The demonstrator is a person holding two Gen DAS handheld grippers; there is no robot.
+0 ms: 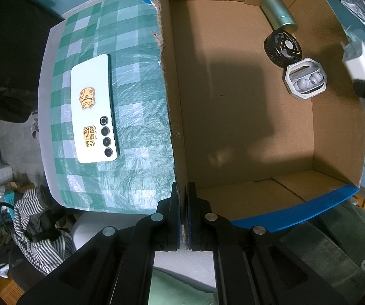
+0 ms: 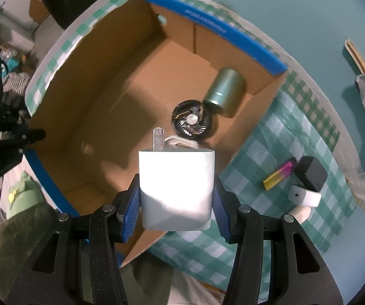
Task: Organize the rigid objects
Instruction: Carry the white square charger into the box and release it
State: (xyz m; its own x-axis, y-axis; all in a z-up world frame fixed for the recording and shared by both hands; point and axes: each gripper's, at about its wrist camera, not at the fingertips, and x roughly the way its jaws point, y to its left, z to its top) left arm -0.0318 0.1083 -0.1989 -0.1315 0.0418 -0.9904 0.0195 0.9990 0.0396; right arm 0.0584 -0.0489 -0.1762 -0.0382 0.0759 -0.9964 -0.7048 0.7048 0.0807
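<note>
2 wrist views, both looking steeply down, sharing the cardboard box [image 1: 246, 117] interior

A lived-in home room. A checked tablecloth [image 1: 121, 50] covers the table. Striped clothing [image 1: 37, 228] lies piled amid floor clutter.

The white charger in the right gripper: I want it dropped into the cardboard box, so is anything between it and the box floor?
Partly. The white charger hangs over the cardboard box, but the earbud case and the small fan lie just beyond its prongs. The floor to their left is bare.
</note>
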